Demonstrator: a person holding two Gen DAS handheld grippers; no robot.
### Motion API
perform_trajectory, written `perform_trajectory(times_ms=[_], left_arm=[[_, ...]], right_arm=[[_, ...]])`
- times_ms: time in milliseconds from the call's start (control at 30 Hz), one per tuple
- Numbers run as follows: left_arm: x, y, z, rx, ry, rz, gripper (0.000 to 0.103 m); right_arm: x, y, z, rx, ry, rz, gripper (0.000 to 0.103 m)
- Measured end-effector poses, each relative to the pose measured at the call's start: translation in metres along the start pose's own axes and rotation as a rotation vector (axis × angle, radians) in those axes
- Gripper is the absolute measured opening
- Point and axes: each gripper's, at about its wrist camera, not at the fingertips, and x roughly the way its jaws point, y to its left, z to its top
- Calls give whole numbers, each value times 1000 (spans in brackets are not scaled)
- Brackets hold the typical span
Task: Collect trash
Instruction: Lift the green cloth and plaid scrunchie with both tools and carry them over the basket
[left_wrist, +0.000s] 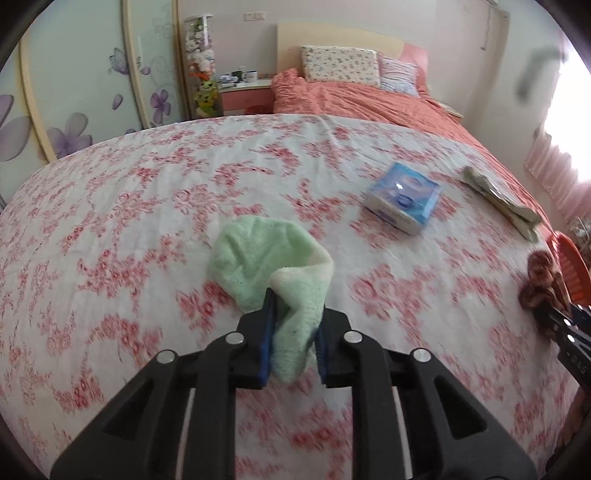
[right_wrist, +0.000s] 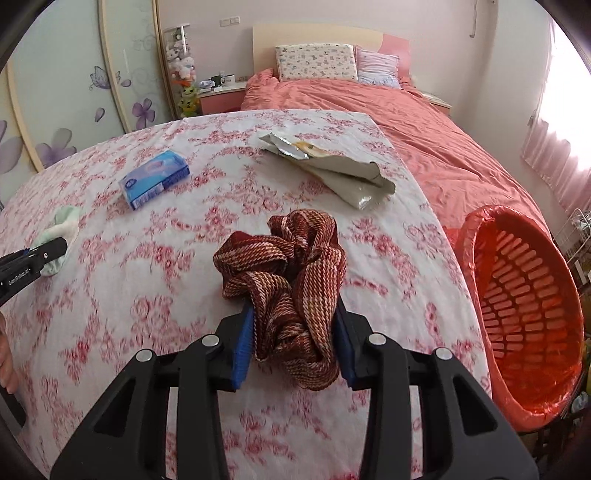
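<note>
We had L gripper (left_wrist: 293, 332) clamped on green cloth (left_wrist: 269, 262) and R gripper (right_wrist: 293, 343) on brown cloth (right_wrist: 288, 280) left of empty orange bin (right_wrist: 524, 295); tissue pack (right_wrist: 155, 179) & wrapper (right_wrist: 328, 166) remained farther left.

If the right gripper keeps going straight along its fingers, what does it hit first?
Most likely the floral cloth just beyond the brown scarf that the right gripper is clamping; it points steeply down at the surface. The torn wrapper lies further ahead, the basket off to the right. Depth is uncertain.
</note>
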Motion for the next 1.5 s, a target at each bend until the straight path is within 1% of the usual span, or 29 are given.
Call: perform_trajectory(times_ms=[133,267,400,767,1033,1500], left_arm=[[-6,-10,-10,45,-4,31,22],[-4,-12,-9,38,2,53,24],[-2,-16,-9,58,4,76,25],[-4,-12,-9,32,4,79,27],[-5,-8,-9,11,4,58,27],[-5,-7,-10,6,4,52,28]], right_arm=[[1,0,-2,1,0,1,39],[1,-3,-3,13,3,6,40],[2,-4,-3,20,5,4,41],[1,-4,-4,29,5,-6,45],[2,-4,-4,33,6,-2,46],[2,-6,-4,37,6,4,47]])
